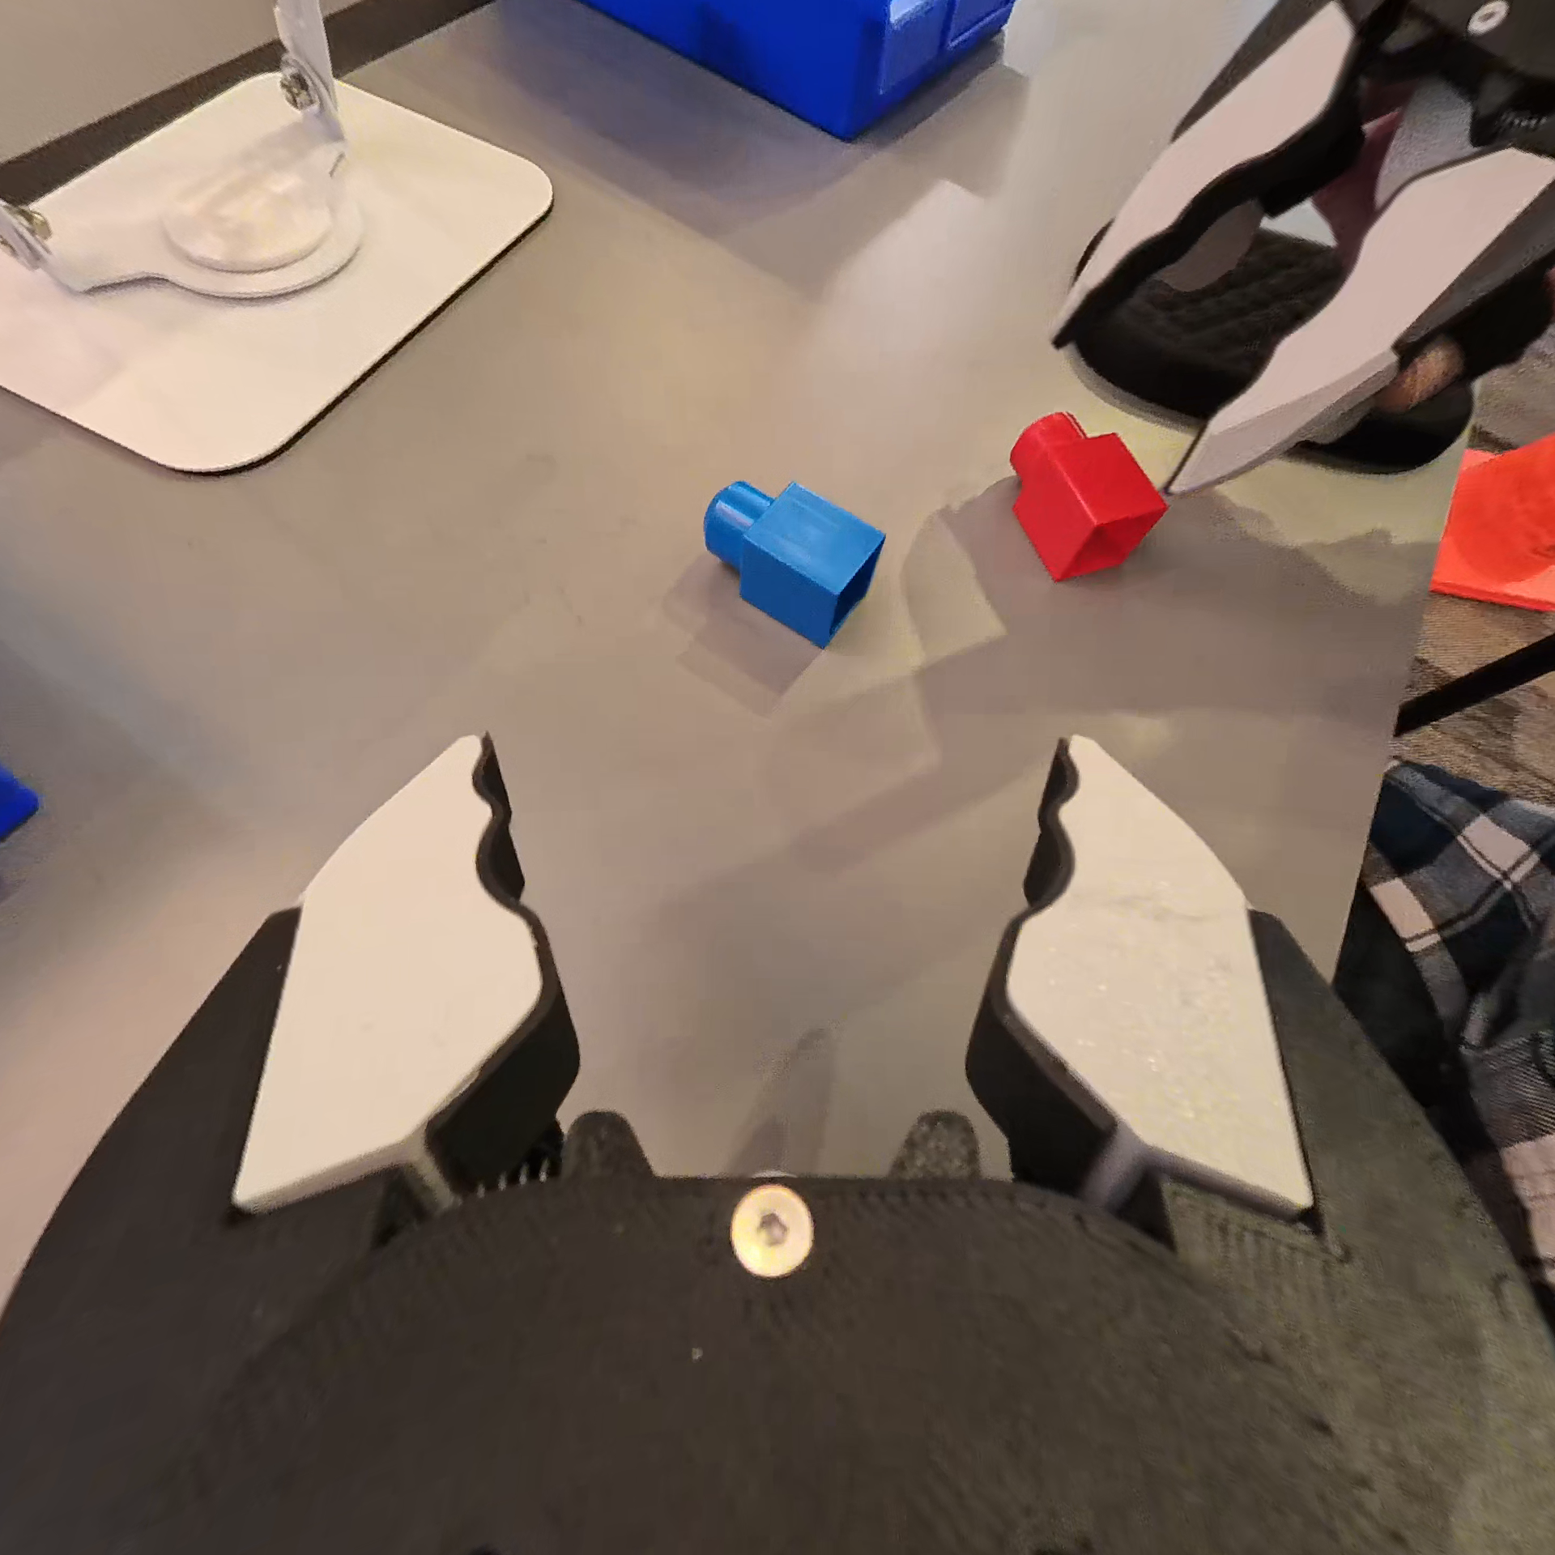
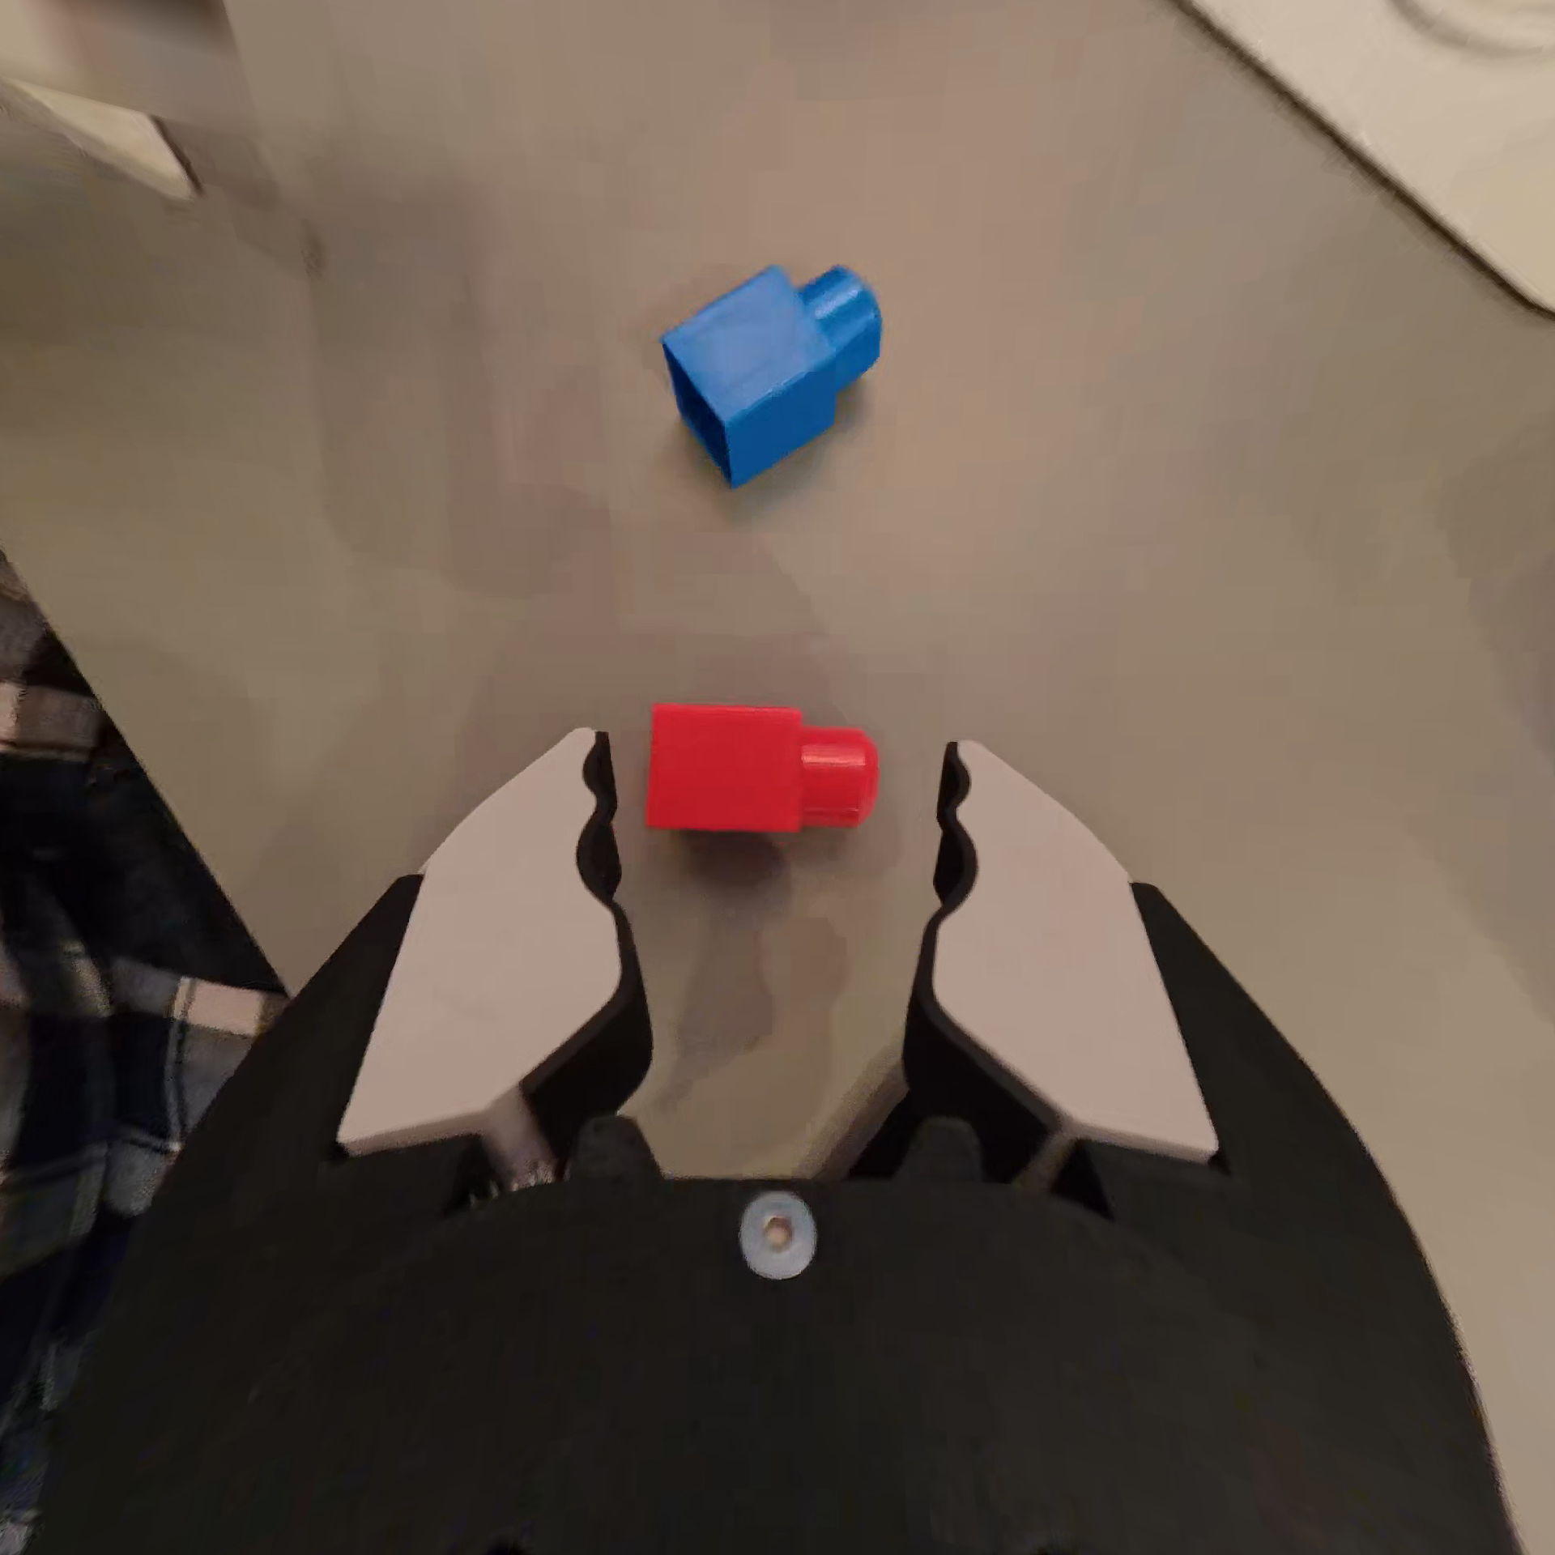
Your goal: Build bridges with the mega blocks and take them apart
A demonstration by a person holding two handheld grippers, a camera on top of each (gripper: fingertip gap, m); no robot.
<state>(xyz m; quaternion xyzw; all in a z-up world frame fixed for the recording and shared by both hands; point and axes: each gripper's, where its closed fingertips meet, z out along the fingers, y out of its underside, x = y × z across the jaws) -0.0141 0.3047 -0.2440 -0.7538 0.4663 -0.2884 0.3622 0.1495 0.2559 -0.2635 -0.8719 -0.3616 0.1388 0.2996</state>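
A blue single-stud block [image 1: 795, 559] lies on its side on the grey table [image 1: 505, 589], and it also shows in the right wrist view [image 2: 770, 383]. A red single-stud block [image 1: 1085, 505] lies on its side to its right. My left gripper [image 1: 770, 749] is open wide and empty, short of the blue block. My right gripper [image 2: 774, 749] is open over the red block [image 2: 757, 778], which lies between the fingertips with a gap on each side. In the left wrist view the right gripper's fingers [image 1: 1220, 454] hang just beside the red block.
A white stand base [image 1: 252, 278] sits at the far left. A blue bin [image 1: 808, 50] stands at the back. An orange-red sheet [image 1: 1506, 530] lies past the table's right edge [image 1: 1414, 639]. A person's plaid sleeve [image 1: 1472, 926] is at right.
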